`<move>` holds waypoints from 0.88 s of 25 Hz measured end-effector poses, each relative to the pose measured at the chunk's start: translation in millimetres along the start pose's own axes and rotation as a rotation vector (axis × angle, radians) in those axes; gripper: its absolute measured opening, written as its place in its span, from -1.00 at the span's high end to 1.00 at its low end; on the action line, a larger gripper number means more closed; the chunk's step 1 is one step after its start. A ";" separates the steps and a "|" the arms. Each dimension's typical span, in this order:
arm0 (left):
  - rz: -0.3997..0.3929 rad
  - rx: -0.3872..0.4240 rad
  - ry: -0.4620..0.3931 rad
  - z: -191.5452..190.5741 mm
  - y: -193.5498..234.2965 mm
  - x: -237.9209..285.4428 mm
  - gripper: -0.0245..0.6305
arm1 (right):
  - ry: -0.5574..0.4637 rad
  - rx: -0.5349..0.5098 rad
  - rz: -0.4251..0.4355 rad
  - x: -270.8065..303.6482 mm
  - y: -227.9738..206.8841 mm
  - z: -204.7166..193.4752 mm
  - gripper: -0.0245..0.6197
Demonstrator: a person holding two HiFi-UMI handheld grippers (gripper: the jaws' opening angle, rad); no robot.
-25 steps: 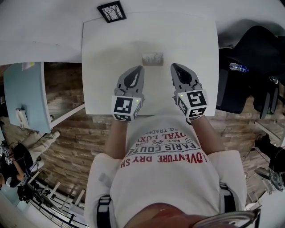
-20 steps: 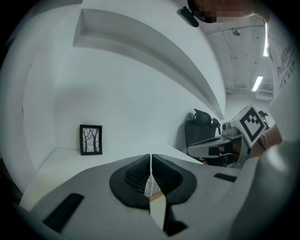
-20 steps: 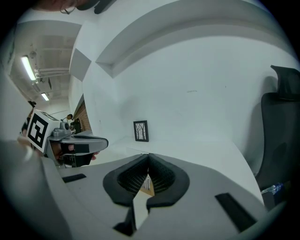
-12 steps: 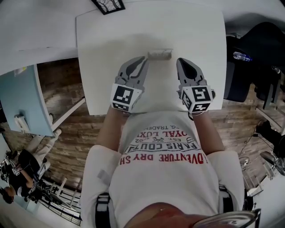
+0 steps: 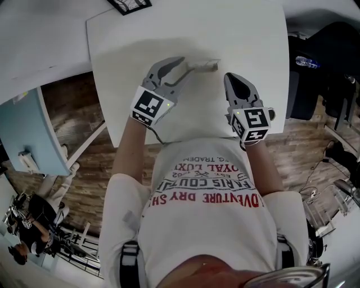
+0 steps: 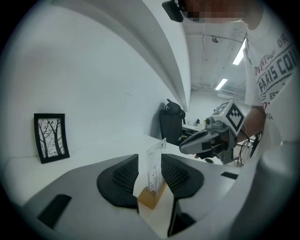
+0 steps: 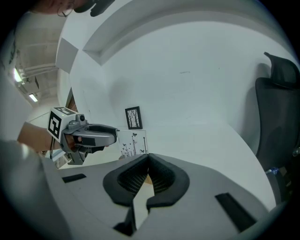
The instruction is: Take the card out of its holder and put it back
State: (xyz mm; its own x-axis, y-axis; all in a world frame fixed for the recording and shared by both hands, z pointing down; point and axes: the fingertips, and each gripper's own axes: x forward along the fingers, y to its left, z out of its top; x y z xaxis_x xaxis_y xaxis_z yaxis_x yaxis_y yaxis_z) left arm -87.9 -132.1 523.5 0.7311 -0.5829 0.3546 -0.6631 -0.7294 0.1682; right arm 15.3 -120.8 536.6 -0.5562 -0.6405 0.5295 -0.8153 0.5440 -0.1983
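A clear card [image 6: 155, 165] printed with small butterflies and plants stands upright in a small wooden holder [image 6: 151, 197] on the white table [image 5: 140, 39]. My left gripper [image 6: 150, 174] straddles the card. Its jaws are opening, and a gap shows between the card and the left pad [image 6: 123, 178]. In the head view the left gripper [image 5: 184, 65] reaches the left end of the card [image 5: 206, 65]. My right gripper [image 7: 149, 174] is shut with nothing in it, a little nearer me and to the right of the card [image 7: 133, 142]; it also shows in the head view [image 5: 233, 80].
A small black-framed tree picture [image 6: 50, 137] leans at the table's far left corner [image 5: 129, 4]. A black office chair [image 5: 323, 62] with a water bottle [image 5: 306, 61] stands right of the table. A pale blue panel [image 5: 28, 135] stands at the left over the wooden floor.
The left gripper has swung forward and right until its tips sit at the card's left end. The right gripper has hardly moved.
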 end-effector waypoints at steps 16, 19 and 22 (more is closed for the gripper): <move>-0.265 0.062 0.014 -2.5 0.2 15.4 0.74 | 0.029 0.018 0.030 11.3 -7.9 -3.3 0.86; -0.293 0.065 0.021 -2.8 -1.5 15.2 0.76 | 0.030 0.015 0.032 12.0 -7.8 -3.1 0.86; -0.308 0.067 0.014 -3.1 -2.0 14.8 0.77 | 0.031 0.008 0.038 11.9 -7.0 -2.4 0.86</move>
State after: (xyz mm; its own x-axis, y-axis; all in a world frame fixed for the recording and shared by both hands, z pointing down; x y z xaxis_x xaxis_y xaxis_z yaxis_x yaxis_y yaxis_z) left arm -76.2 -138.1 531.3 0.8932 -0.3264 0.3094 -0.3986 -0.8930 0.2087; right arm 14.8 -130.9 546.3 -0.5818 -0.6024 0.5465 -0.7950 0.5631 -0.2256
